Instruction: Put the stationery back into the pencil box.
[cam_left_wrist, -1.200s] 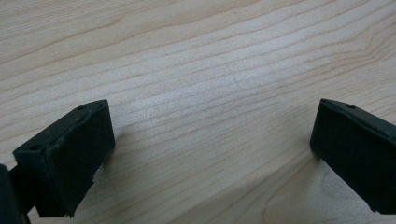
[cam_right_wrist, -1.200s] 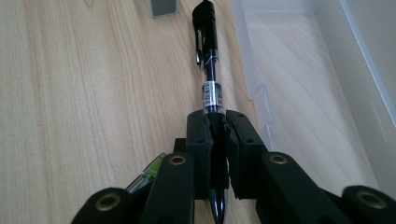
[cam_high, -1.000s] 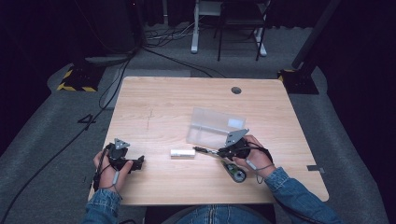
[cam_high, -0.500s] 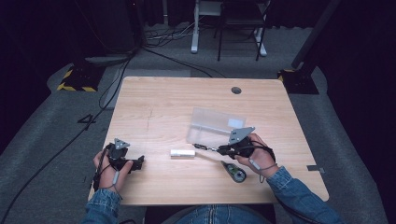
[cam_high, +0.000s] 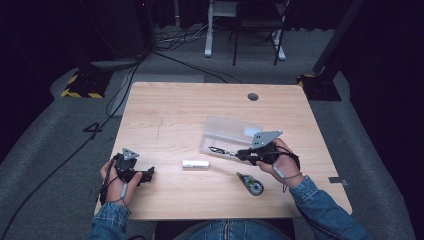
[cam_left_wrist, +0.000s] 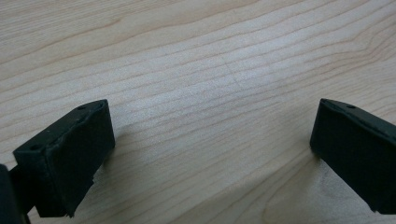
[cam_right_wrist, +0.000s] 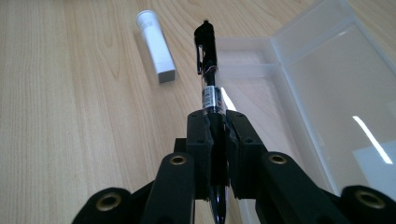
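Observation:
My right gripper (cam_high: 239, 154) (cam_right_wrist: 215, 126) is shut on a black pen (cam_right_wrist: 209, 79) (cam_high: 221, 150), held above the table. The pen points left, over the near left corner of an open clear plastic case (cam_high: 231, 134) (cam_right_wrist: 322, 93). A white tube-shaped eraser (cam_high: 195, 163) (cam_right_wrist: 154, 44) lies on the wood left of the case. My left gripper (cam_high: 150, 173) (cam_left_wrist: 210, 149) rests open on the table near the front left edge, with bare wood between its jaws.
A small green and grey tape dispenser (cam_high: 251, 183) lies near the front edge, just left of my right hand. A round cable hole (cam_high: 253, 96) sits at the far side of the wooden table (cam_high: 165, 110). Dark floor and stands surround the table.
My right gripper has risen a little with the pen in it and shifted slightly right. The left hand has stayed still.

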